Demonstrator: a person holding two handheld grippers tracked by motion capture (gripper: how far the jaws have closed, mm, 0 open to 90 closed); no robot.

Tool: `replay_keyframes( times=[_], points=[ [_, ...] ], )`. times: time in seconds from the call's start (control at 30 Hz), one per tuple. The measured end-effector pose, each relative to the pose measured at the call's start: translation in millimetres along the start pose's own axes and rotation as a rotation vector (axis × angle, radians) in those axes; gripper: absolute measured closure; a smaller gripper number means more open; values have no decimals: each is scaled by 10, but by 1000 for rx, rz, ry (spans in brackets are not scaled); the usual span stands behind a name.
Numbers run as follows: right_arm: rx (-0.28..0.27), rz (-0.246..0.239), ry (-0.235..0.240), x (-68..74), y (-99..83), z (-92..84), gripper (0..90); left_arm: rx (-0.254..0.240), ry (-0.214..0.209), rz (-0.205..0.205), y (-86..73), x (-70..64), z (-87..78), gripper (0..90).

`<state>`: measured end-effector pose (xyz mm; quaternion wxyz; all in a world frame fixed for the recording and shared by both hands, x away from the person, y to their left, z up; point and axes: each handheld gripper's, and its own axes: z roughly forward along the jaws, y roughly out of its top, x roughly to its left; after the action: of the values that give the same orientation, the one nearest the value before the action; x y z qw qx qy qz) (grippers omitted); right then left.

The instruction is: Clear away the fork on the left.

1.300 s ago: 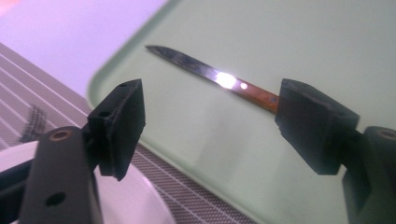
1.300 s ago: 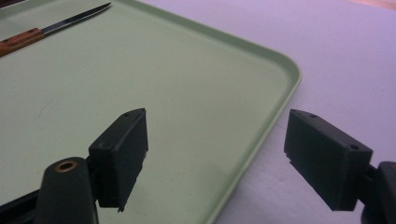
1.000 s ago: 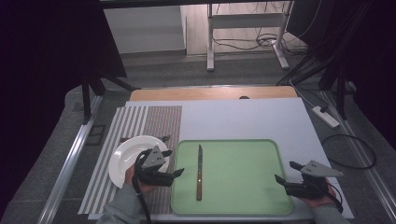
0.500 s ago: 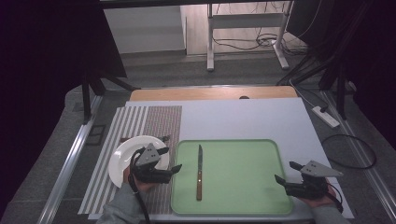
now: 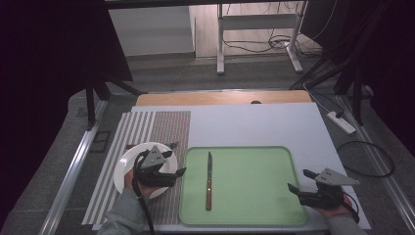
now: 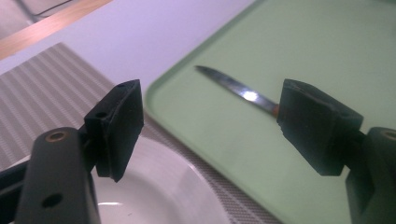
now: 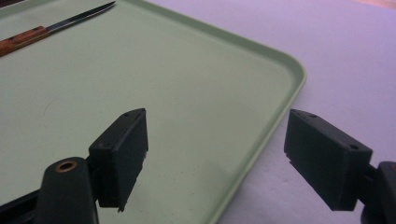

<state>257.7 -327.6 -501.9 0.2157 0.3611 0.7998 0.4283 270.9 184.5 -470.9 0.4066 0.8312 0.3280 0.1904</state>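
A knife (image 5: 209, 180) with a wooden handle lies lengthwise on the left part of the green tray (image 5: 249, 148), blade pointing away from me. A white plate (image 5: 126, 169) sits on the striped placemat (image 5: 161, 127) left of the tray. My left gripper (image 5: 175, 162) hovers over the plate's right edge, aimed at the knife (image 6: 233, 86). Its jaws are open, have just closed a touch, and hold nothing (image 6: 212, 95). My right gripper (image 5: 300, 180) rests at the tray's front right corner (image 7: 280, 65), open and empty (image 7: 215, 121). The knife (image 7: 46, 30) lies far off to its left.
The tray and placemat lie on a white tabletop (image 5: 254, 122) with a wooden strip (image 5: 220, 98) along the far edge. A thin dark utensil (image 5: 147, 145) lies just beyond the plate. A power strip (image 5: 341, 122) lies on the floor at the right.
The left gripper has shifted slightly over the plate's edge. The right gripper has kept still. The knife, the tray and the plate lie as before.
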Motion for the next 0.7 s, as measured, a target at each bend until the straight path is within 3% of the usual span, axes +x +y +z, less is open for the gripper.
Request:
replay_keyframes(
  times=[0.17, 0.3, 0.5, 0.7],
  points=[
    [0, 1, 3, -3, -1, -4, 225, 14, 28, 3, 14, 36, 47, 206],
    [4, 4, 5, 0, -8, 6, 225, 13, 13, 17, 56, 121, 8, 224],
    [11, -4, 6, 18, -16, 3, 225, 30, 47, 51, 160, 307, -120, 221],
    [13, 0, 1, 14, -30, -14, 227, 39, 91, 47, 218, 530, -236, 215]
  ],
)
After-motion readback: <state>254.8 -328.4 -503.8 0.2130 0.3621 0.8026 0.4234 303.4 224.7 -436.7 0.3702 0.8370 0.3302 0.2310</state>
